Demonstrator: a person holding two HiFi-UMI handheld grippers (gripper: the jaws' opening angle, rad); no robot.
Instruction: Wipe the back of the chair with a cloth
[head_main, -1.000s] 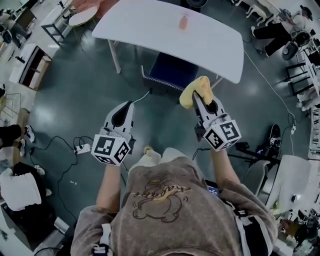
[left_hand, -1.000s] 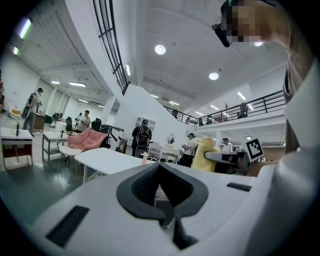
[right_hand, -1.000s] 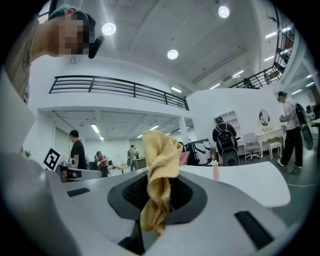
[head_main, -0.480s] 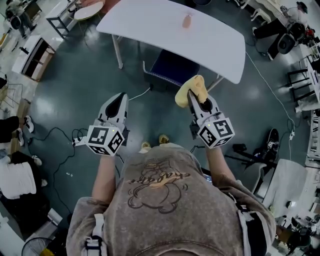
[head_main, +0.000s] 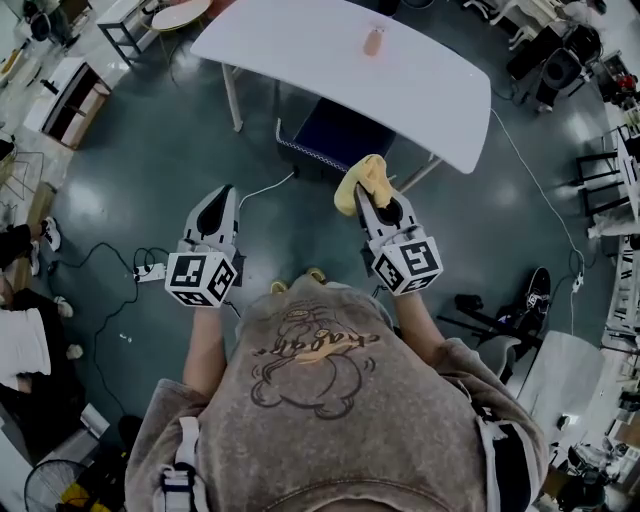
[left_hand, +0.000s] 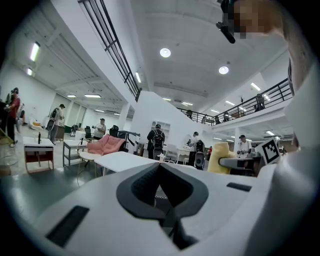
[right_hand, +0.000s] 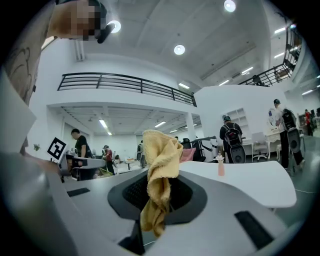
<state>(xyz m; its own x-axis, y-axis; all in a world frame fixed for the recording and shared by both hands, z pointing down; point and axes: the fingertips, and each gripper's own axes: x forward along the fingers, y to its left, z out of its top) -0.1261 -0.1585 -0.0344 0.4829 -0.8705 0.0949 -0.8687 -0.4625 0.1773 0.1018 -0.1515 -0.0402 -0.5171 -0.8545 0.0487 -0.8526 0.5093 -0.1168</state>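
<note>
One yellow cloth (head_main: 360, 182) clamped in right gripper (head_main: 378, 205), left gripper (head_main: 219, 200) closed empty, both shifted leftward since earlier, chair (head_main: 335, 135) ahead.

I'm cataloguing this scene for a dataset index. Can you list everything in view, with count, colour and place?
table: one, white, ahead of the person
chair: one, dark blue, tucked under the table's near edge
bottle: one, pinkish, standing on the table
cloth: one, yellow, bunched in the right gripper's jaws
power strip: one, white, on the grey floor at left, with dark cables
bystanders: several, mostly dark clothes, far across the hall
left gripper: one, white with black pads, jaws together on nothing, left of the chair
right gripper: one, white with black pads, clamped on the cloth, near the chair
shirt: one, grey-brown with a print, on the person
</note>
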